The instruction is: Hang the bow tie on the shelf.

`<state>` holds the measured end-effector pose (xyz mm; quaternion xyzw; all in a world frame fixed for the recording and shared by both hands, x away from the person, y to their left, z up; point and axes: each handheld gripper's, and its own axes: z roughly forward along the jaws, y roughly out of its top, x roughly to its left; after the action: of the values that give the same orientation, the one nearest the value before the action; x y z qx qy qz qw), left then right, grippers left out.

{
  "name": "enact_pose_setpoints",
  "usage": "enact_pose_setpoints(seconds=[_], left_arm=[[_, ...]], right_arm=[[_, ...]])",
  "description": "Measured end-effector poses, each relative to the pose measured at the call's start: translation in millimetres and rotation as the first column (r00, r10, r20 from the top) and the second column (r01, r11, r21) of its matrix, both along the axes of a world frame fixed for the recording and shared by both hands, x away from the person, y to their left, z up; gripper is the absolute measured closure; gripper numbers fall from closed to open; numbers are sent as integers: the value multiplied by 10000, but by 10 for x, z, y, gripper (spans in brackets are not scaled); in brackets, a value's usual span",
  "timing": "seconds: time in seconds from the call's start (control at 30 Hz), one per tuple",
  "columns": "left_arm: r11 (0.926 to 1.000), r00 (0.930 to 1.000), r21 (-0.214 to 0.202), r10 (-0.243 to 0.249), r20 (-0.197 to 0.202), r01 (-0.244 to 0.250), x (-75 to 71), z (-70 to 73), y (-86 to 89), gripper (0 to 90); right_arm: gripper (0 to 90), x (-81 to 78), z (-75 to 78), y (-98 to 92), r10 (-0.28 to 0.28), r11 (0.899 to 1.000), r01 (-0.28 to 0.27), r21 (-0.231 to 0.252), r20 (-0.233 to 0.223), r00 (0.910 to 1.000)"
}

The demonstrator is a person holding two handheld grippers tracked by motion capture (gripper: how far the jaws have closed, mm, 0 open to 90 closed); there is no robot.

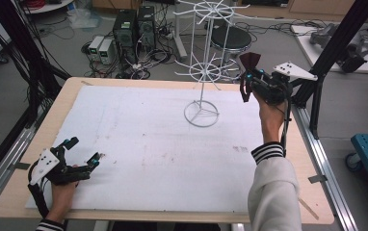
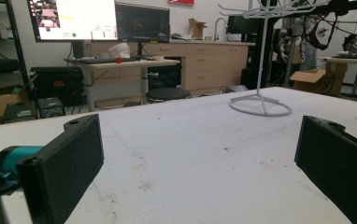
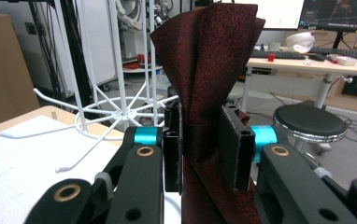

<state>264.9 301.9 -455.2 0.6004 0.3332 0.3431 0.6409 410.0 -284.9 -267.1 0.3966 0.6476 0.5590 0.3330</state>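
A dark red bow tie [image 3: 204, 70] is pinched at its middle between the jaws of my right gripper [image 3: 201, 144], its cloth fanning out above the pads. In the high view that right gripper [image 1: 247, 82] is held up in the air at the table's far right with the bow tie [image 1: 249, 59] pointing up, just right of the white wire display stand [image 1: 201, 72]. My left gripper [image 1: 82, 153] rests on the white board near the front left corner, jaws wide apart with nothing between them. The left gripper view looks across bare board between its fingers [image 2: 64, 163].
The white board [image 1: 148, 144] covers most of the wooden table [image 1: 18, 192]. The stand's ring base [image 1: 201, 113] sits at the far middle, its hooked arms spreading above. Black frame posts [image 1: 326, 57] rise at the right edge. Computers, cables and a stool lie on the floor beyond.
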Motion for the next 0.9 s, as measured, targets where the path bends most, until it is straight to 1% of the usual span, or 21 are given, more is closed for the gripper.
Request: enact_pose_setpoints(seconds=[0.07, 0.13, 0.17, 0.23, 0.33, 0.5, 0.53, 0.6, 0.67, 0.73, 0.8, 0.87, 0.9], left_arm=[[10000, 10000, -3, 6, -4, -6, -1, 0, 0, 17], [10000, 10000, 11, -4, -5, 4, -1, 1, 1, 17], [10000, 10000, -2, 4, -2, -4, -1, 0, 0, 17], [10000, 10000, 15, -16, -18, 16, -1, 1, 2, 17], [10000, 10000, -3, -21, -8, 21, 0, 0, 2, 17], [10000, 10000, -20, -14, -4, 14, 0, 0, 1, 17], [10000, 10000, -28, -22, -10, 22, 1, 0, 2, 17], [10000, 10000, -21, -23, -11, 23, 1, 0, 2, 17], [10000, 10000, -16, -21, -13, 21, 0, 0, 2, 17], [10000, 10000, -17, -22, -14, 21, 0, 0, 2, 17], [10000, 10000, -7, -21, -16, 21, 0, 0, 3, 17], [10000, 10000, 12, -14, -11, 14, -1, 1, 2, 17], [10000, 10000, 1, -18, -11, 18, 0, 1, 2, 17]], right_arm=[[729, 24, 19, 17, 3, 10000, -3, -33, -9, 10000], [729, 38, 40, 37, -14, 10000, 14, -54, 74, 10000], [729, 46, 51, 46, -6, 10000, 6, 38, 21, 10000], [730, 61, 71, 67, -87, 10000, 87, -43, 86, 9999], [729, 83, 98, 97, -93, 10000, 93, 23, 132, 9999], [730, 110, 125, 147, -8, 10000, 8, 24, 122, 9999], [729, 118, 135, 173, -33, 10000, 32, 50, 209, 9998], [729, 124, 138, 180, 10, 10000, -12, 85, 244, 9997], [730, 131, 141, 204, 4, 10000, -5, 62, 156, 9999], [729, 138, 143, 228, 5, 9999, -7, 100, 223, 9998], [729, 141, 143, 236, 26, 9999, -28, 116, 195, 9998], [729, 150, 140, 244, 5, 10000, -6, 52, 238, 9997], [730, 154, 136, 248, 18, 9999, -21, 143, 215, 9998]])
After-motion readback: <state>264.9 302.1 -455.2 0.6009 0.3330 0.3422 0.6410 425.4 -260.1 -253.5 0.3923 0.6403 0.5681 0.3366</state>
